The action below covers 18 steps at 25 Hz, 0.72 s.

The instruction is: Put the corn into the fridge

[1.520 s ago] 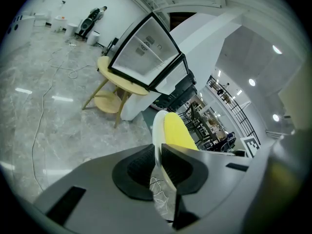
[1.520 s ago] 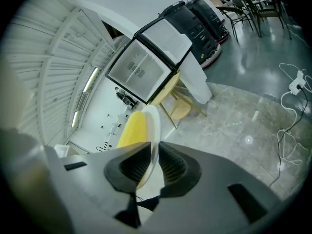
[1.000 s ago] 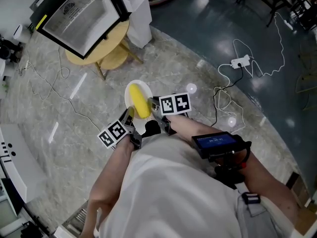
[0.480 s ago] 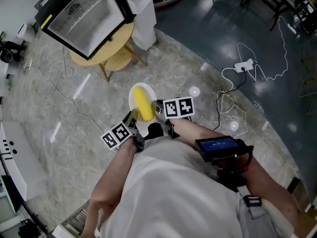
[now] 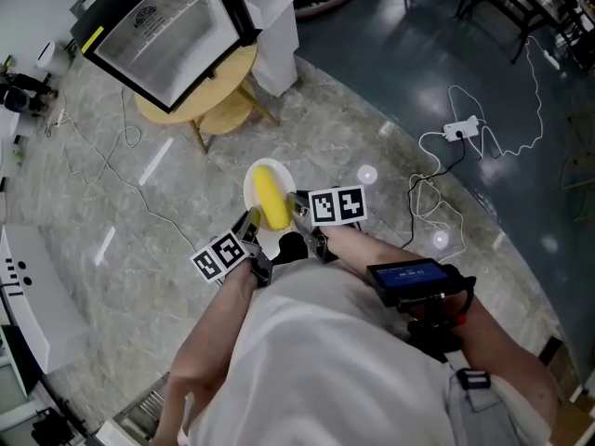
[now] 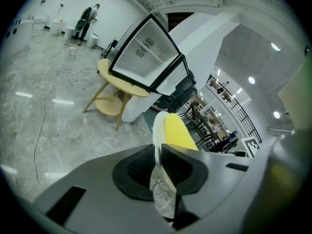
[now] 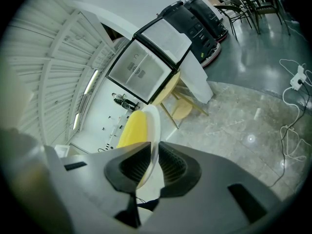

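Observation:
A yellow ear of corn (image 5: pixel 271 195) lies on a white plate (image 5: pixel 253 177) held in the air in front of the person. My left gripper (image 5: pixel 249 225) is shut on the plate's near-left rim and my right gripper (image 5: pixel 296 208) is shut on its near-right rim. In the left gripper view the plate (image 6: pixel 158 126) stands edge-on between the jaws with the corn (image 6: pixel 179 133) on its right. In the right gripper view the plate (image 7: pixel 153 126) is clamped the same way, corn (image 7: pixel 131 128) on its left. The small black fridge (image 5: pixel 167 28) with a glass door sits ahead on a round wooden table (image 5: pixel 209 86).
A white pillar (image 5: pixel 274 26) stands right of the table. Cables and a power strip (image 5: pixel 462 125) lie on the dark floor at right, a thin cable (image 5: pixel 125 147) on the marble floor at left. White furniture (image 5: pixel 28 286) borders the left edge.
The plate with the corn, held by both grippers, has shifted slightly forward toward the fridge as the person advances; the fridge and table sit a little lower in view.

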Each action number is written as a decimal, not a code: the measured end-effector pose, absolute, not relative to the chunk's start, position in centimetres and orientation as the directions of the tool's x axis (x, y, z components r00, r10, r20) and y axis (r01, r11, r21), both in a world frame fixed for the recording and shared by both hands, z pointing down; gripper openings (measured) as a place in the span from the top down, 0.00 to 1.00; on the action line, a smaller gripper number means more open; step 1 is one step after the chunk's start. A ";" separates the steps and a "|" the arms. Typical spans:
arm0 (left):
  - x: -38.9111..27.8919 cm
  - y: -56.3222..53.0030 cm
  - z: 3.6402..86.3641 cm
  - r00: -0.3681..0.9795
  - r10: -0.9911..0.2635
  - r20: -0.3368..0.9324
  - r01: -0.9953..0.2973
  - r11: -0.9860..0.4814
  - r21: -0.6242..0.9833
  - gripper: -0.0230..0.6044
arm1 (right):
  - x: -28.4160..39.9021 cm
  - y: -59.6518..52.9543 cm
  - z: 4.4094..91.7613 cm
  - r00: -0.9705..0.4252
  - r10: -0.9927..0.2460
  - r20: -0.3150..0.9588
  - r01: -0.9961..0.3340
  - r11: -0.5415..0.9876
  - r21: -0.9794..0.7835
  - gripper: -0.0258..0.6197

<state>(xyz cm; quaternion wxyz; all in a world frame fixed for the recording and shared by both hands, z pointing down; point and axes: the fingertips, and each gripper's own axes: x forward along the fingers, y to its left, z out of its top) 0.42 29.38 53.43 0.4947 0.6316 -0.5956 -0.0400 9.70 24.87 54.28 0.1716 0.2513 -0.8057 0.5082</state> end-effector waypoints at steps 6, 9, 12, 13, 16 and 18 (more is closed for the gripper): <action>0.4 28.9 53.6 0.284 -0.795 0.536 -0.709 0.203 0.675 0.89 | 9.6 24.4 54.5 -0.816 -0.224 0.533 -0.578 0.356 -0.734 0.89; 0.4 28.5 53.6 0.286 -0.793 0.538 -0.706 0.205 0.678 0.89 | 9.7 24.0 54.5 -0.815 -0.224 0.535 -0.580 0.353 -0.735 0.89; 0.2 28.0 53.6 0.287 -0.792 0.539 -0.705 0.206 0.678 0.89 | 9.5 23.5 54.4 -0.815 -0.224 0.535 -0.579 0.351 -0.736 0.89; 0.2 27.8 53.6 0.288 -0.792 0.539 -0.705 0.205 0.679 0.89 | 9.5 23.3 54.4 -0.814 -0.224 0.535 -0.580 0.349 -0.736 0.89; 0.2 27.1 53.7 0.293 -0.790 0.539 -0.704 0.203 0.680 0.89 | 9.5 22.7 54.5 -0.812 -0.228 0.537 -0.583 0.346 -0.735 0.89; 0.1 26.6 53.7 0.296 -0.788 0.540 -0.704 0.202 0.681 0.89 | 9.4 22.2 54.5 -0.811 -0.231 0.538 -0.585 0.344 -0.734 0.89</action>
